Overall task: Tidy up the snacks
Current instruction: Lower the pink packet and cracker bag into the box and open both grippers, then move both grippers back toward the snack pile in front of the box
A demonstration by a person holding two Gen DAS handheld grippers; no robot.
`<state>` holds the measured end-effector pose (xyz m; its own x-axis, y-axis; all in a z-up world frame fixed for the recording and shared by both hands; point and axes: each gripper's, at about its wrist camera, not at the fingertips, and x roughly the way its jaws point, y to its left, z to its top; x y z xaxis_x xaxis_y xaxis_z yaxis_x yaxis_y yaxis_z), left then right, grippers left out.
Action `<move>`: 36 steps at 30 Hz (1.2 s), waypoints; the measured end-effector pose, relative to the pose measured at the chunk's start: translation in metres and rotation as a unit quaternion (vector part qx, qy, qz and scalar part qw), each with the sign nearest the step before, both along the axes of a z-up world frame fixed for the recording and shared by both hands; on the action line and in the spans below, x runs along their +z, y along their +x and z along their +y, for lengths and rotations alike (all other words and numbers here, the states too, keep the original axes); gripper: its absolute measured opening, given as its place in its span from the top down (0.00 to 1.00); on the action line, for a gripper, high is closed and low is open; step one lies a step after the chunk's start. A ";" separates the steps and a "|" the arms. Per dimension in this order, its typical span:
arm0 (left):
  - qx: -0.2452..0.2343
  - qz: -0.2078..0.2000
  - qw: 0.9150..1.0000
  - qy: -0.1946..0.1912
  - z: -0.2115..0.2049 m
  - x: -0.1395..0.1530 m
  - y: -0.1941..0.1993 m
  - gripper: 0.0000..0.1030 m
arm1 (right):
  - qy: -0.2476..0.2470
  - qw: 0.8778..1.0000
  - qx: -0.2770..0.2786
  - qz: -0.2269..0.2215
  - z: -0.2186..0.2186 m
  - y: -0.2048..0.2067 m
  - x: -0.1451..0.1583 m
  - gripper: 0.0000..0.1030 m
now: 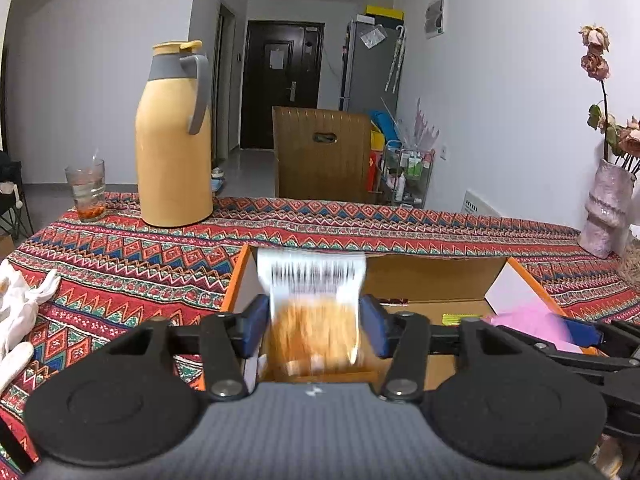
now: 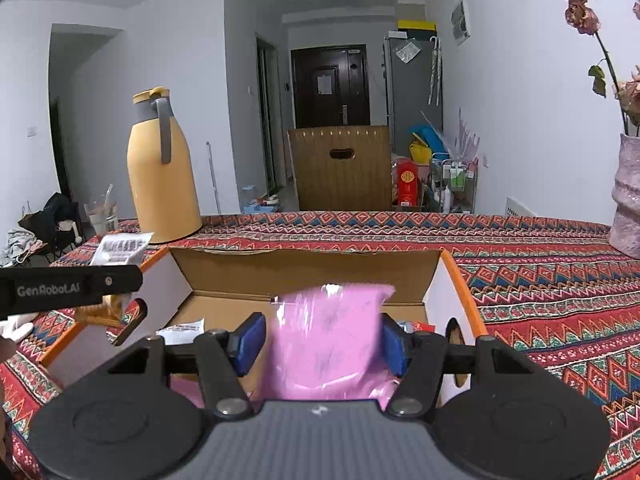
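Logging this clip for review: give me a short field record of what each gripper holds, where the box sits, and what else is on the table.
left gripper: shut on orange-and-white snack packet, blurred
right gripper: shut on pink snack packet
cardboard box: open, on patterned tablecloth, below both packets
box contents: a few small packets, unclear
also on table: yellow thermos, glass, pink vase
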<state>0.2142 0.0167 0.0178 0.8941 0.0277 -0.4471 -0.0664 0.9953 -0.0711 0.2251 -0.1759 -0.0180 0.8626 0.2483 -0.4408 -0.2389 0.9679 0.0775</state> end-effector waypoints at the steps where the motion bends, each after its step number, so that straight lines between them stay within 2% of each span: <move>1: 0.002 -0.005 1.000 0.000 0.000 0.001 -0.002 0.26 | 0.001 1.000 -0.003 0.000 -0.001 -0.001 0.000 0.30; 2: 0.006 -0.011 1.000 0.000 0.000 0.002 -0.004 0.20 | 0.005 1.000 -0.006 -0.003 -0.003 -0.003 0.001 0.16; 4: 0.014 -0.026 1.000 0.002 0.001 0.005 -0.007 0.00 | 0.013 1.000 -0.014 -0.011 -0.007 -0.007 0.003 0.00; 6: 0.023 -0.036 0.999 0.000 0.002 0.007 -0.012 0.00 | 0.018 0.999 -0.025 -0.017 -0.012 -0.010 0.005 0.00; 23: 0.026 -0.031 0.999 0.004 0.001 0.008 -0.015 0.00 | 0.024 0.999 -0.032 -0.024 -0.014 -0.013 0.010 0.00; 36: 0.024 -0.053 0.998 0.014 -0.003 0.036 -0.041 0.00 | 0.012 0.997 -0.037 -0.062 -0.015 -0.039 0.040 0.00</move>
<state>0.1730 0.0137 0.0540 0.9340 0.0824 -0.3477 -0.1072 0.9929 -0.0525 0.1861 -0.1908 0.0221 0.9262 0.1915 -0.3248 -0.1764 0.9814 0.0755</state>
